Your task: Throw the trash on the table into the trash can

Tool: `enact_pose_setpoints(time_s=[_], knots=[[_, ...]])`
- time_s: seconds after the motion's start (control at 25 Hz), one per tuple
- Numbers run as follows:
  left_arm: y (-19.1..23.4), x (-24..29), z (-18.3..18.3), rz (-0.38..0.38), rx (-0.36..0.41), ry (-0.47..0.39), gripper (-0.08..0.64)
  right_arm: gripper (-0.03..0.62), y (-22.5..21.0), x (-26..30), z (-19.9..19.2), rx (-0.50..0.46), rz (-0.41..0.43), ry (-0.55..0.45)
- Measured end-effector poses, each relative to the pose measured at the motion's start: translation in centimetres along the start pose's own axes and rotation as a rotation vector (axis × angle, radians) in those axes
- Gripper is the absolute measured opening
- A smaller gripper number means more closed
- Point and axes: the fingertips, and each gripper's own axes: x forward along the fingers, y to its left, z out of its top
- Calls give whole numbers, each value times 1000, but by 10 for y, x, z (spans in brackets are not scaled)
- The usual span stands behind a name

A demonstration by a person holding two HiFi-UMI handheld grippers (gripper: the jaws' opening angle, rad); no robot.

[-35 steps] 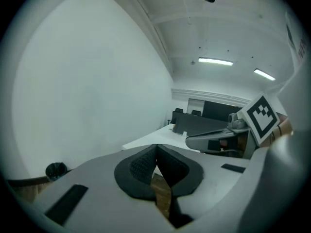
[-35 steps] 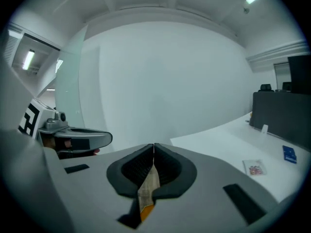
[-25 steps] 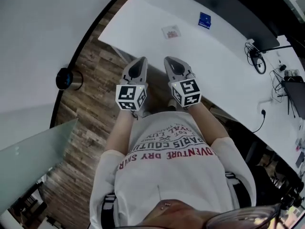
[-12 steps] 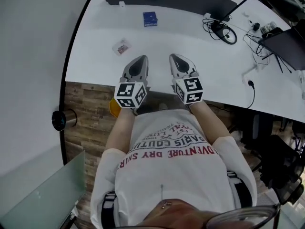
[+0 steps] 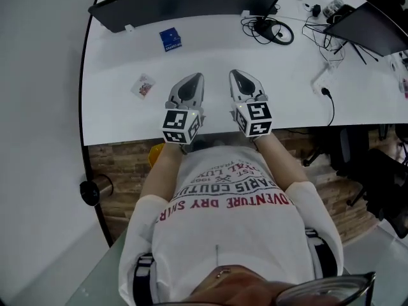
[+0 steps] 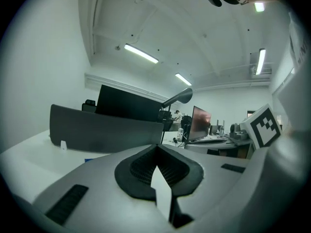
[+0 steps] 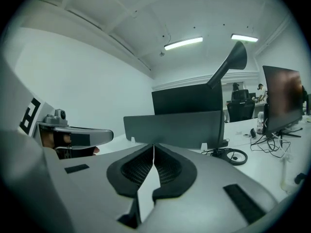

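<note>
At frame centre, left gripper point(image 5: 197, 76) and right gripper point(image 5: 235, 74) hang over the white table point(image 5: 127, 116).
Jaws closed together, empty; wrapper point(image 5: 143, 86) lies upper left.

Office, white desk point(image 5: 210, 56), monitors point(image 7: 283, 101), cables point(image 5: 273, 29)
</note>
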Motion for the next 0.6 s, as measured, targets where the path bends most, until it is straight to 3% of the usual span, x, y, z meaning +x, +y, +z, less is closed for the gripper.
enact_pose_setpoints(time_s=[0.36, 0.6], knots=[[15, 18, 11, -31, 27, 0, 23, 28, -5, 16, 10, 2, -45, -10], [14, 21, 17, -50, -18, -25, 23, 28, -6, 19, 12, 2, -44, -9]])
